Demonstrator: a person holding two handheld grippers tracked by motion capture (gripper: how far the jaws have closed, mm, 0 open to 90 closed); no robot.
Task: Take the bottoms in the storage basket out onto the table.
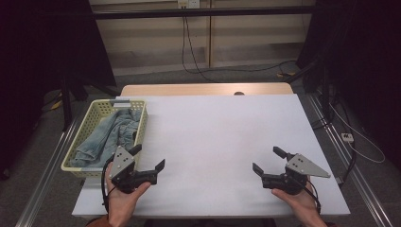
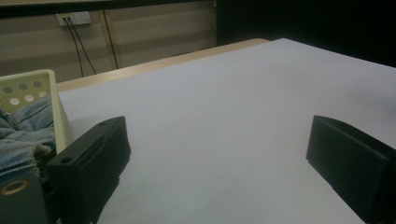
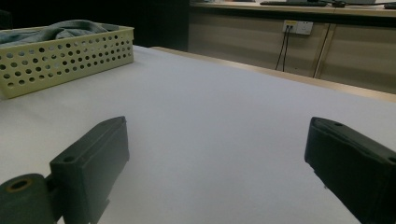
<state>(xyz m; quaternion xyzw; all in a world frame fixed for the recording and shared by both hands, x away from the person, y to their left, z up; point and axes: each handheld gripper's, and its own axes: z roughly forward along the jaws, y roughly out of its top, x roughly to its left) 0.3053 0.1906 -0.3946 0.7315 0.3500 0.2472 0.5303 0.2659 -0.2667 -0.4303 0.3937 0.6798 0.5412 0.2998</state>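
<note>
Both tongs stand apart with nothing between the jaws. The left tongs (image 1: pixel 150 159) hover over the near left part of the table (image 1: pixel 222 142), just beside the basket (image 1: pixel 90 124). The right tongs (image 1: pixel 267 161) hover over the near right part, well apart from it.

Step in hand, as judged: the approach, before any grasp. The denim garment (image 1: pixel 106 135) lies crumpled inside the basket at the table's left edge; no pad touches it.

Next move, as judged: the left tongs would need to reach left over the basket's near rim, come down on a raised fold and close on it.

Condition of the garment: faded blue denim, bunched in loose folds, a seam edge showing in the left gripper view (image 2: pixel 23 135). It fills most of the pale yellow, perforated basket and rises slightly above the rim in the right gripper view (image 3: pixel 60 29).
</note>
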